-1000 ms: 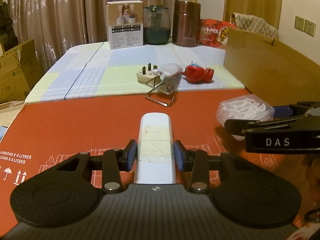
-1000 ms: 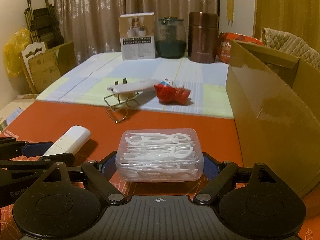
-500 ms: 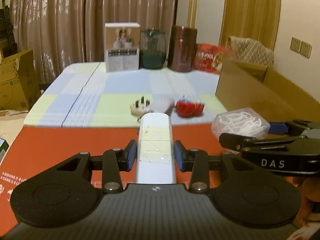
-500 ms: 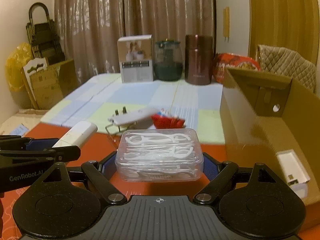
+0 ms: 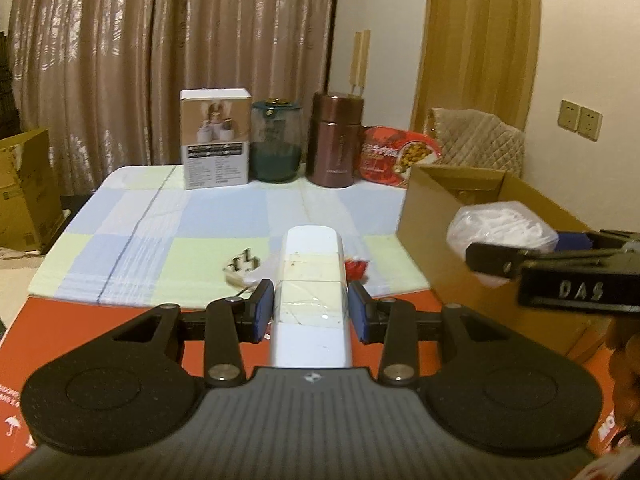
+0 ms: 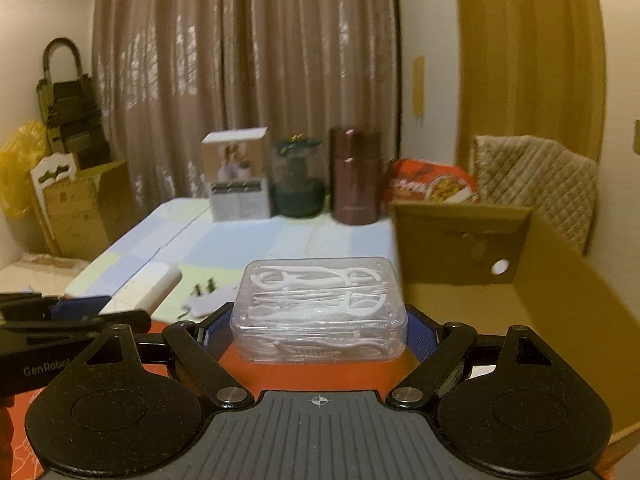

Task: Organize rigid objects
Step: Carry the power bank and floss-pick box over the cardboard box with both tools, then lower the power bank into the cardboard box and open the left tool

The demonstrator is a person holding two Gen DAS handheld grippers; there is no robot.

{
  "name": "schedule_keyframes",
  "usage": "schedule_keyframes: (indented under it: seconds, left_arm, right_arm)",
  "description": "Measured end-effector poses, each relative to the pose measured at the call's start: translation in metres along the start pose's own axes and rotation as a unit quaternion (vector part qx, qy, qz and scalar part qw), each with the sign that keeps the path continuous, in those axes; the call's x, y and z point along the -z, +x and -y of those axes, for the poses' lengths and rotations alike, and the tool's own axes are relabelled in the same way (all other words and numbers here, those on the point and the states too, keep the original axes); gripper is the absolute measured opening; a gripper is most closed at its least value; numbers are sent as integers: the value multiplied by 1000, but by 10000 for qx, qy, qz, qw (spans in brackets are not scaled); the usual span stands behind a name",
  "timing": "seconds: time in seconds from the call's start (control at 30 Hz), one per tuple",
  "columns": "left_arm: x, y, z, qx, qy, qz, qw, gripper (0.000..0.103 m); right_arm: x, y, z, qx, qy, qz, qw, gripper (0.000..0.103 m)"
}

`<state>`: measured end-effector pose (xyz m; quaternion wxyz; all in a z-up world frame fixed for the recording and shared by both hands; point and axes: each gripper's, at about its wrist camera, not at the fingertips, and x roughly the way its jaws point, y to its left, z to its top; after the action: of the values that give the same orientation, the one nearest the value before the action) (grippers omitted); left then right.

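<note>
My left gripper (image 5: 311, 310) is shut on a long white taped device (image 5: 311, 280) and holds it up above the red table surface. My right gripper (image 6: 319, 330) is shut on a clear plastic box of floss picks (image 6: 320, 308), also lifted. The right gripper shows in the left wrist view (image 5: 552, 264) with the floss box (image 5: 500, 224) beside the open cardboard box (image 5: 480, 264). The left gripper with the white device (image 6: 154, 284) shows at the left of the right wrist view. The cardboard box (image 6: 520, 280) stands right of the floss box.
A white plug adapter (image 5: 242, 266) and a red toy (image 5: 356, 268) lie on the checked cloth (image 5: 200, 232). At the back stand a white carton (image 5: 216, 138), a green jar (image 5: 276, 140), a brown flask (image 5: 336, 140) and a red snack bag (image 5: 396, 152).
Both grippers have risen from the red surface with their objects held. The right gripper with the floss box has moved toward the cardboard box's open top.
</note>
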<state>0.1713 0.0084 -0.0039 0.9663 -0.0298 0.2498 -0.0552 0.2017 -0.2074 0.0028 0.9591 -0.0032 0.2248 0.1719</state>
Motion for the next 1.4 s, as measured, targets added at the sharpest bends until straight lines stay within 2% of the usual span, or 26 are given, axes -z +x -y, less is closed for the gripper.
schedule_keyframes:
  seconds: [0.37, 0.77, 1.07, 1.4]
  left_arm:
    - [-20, 0, 58, 534, 100, 159, 9984, 35]
    - [-34, 6, 134, 1051, 168, 91, 9943, 35]
    - [-36, 17, 174, 1199, 368, -84, 9921, 35]
    - [-33, 38, 195, 1252, 569, -357, 9899, 35]
  right_arm:
    - [-27, -38, 70, 588, 35, 273, 9979, 83]
    - [-14, -64, 145, 1060, 575, 166, 9926, 83]
    - [-8, -74, 171, 1125, 865, 163, 9897, 83]
    - [-8, -63, 178, 1095, 1003, 53, 9889, 83]
